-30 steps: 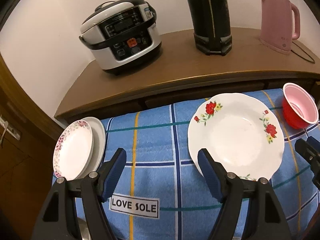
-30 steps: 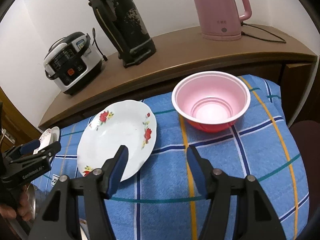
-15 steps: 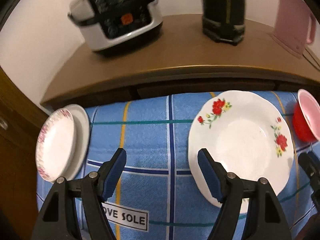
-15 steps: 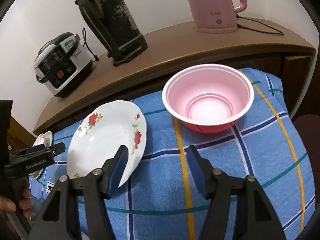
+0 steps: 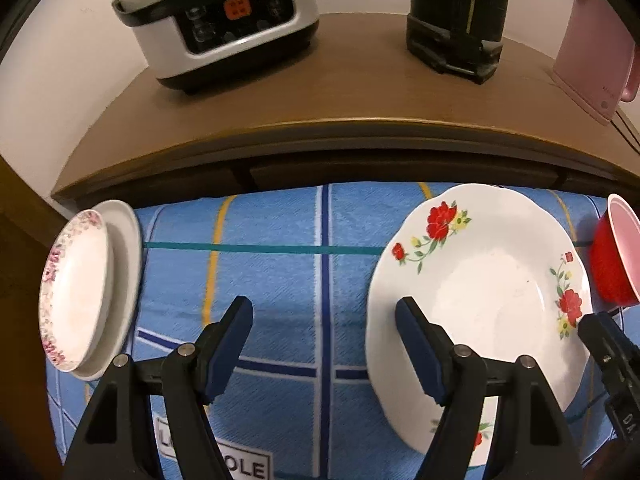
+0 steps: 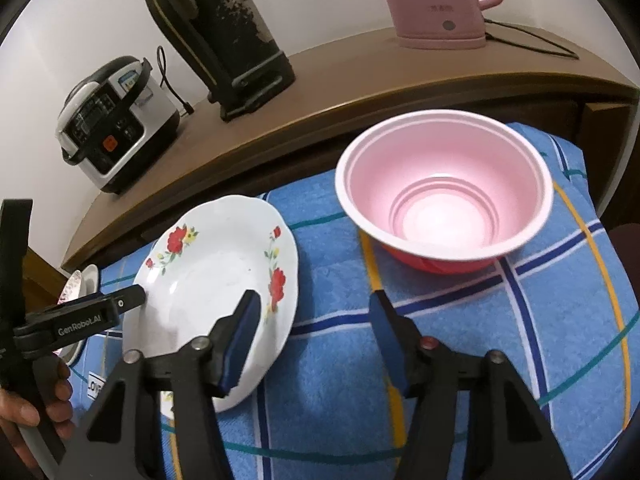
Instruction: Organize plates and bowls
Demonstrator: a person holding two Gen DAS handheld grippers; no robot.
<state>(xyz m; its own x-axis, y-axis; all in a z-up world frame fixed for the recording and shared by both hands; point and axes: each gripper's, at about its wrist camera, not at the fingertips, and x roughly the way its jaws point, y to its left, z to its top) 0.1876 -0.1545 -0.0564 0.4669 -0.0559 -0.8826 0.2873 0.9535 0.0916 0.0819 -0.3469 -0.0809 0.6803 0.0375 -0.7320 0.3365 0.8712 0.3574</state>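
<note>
A white plate with red flowers (image 5: 488, 292) lies on the blue checked cloth (image 5: 280, 280). My left gripper (image 5: 324, 312) hovers open over the cloth, its right finger above the plate's left rim. Two small plates (image 5: 80, 288) are stacked at the cloth's left edge. In the right wrist view a red bowl with a pink inside (image 6: 444, 188) stands upright beyond my right gripper (image 6: 314, 304). That gripper's jaws are closing with only cloth between them, and its left finger overlaps the flowered plate (image 6: 208, 264). A left gripper finger (image 6: 100, 312) reaches the plate's far side.
A wooden counter (image 5: 320, 92) runs behind the cloth and carries a rice cooker (image 5: 224, 20), a black thermos (image 5: 456, 12) and a pink kettle (image 6: 436, 0) with its cord. A person's hand (image 6: 24, 412) holds the left gripper's handle. A "LOVE SOLE" label (image 5: 236, 464) lies near the front.
Both grippers have sunk and moved toward the dishes, so plate and bowl look larger. The right gripper's jaws have narrowed. The left jaws keep their width.
</note>
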